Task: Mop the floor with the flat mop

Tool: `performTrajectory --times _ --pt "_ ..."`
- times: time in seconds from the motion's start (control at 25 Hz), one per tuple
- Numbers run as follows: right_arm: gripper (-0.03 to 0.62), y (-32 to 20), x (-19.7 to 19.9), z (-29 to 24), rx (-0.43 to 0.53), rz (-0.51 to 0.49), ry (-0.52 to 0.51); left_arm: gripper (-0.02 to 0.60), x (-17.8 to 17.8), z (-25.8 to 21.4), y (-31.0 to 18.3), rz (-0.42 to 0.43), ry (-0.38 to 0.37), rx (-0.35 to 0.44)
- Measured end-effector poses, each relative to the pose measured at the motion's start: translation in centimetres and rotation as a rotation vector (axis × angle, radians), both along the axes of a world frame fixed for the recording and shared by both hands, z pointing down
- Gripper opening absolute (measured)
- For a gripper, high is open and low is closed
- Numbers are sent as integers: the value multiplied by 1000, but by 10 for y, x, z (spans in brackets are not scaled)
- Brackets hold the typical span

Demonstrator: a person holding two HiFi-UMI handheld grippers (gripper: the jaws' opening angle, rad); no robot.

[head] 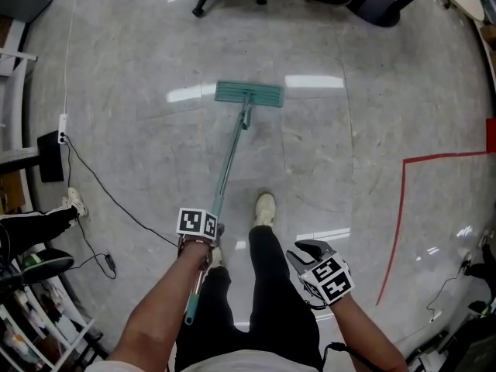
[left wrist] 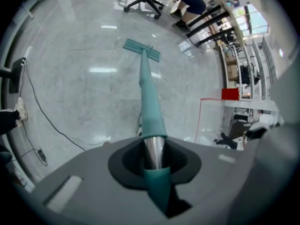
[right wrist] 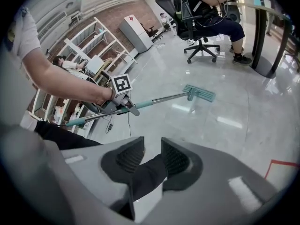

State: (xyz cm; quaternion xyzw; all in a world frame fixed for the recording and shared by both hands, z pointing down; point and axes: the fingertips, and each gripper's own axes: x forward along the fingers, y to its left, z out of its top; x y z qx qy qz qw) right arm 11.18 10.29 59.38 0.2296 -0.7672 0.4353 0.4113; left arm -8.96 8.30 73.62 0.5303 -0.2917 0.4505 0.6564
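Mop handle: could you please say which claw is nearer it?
Left. The left claw is shut on the mop handle; the right claw hangs open to its right.

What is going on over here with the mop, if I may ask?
A person is mopping one-handed: the left claw is shut on the mop handle, and the flat mop head lies on the grey floor ahead of their shoe. The right claw is open and holds nothing, off to the side of the handle.
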Motion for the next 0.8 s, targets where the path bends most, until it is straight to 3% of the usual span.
performTrajectory --times 0.32,0.8 --pt "112 -13 21 -1 12 44 6 72 44 0 -63 -140 70 -22" --pt "112 -23 43 -1 24 99 25 75 72 1 -190 -137 53 -21"
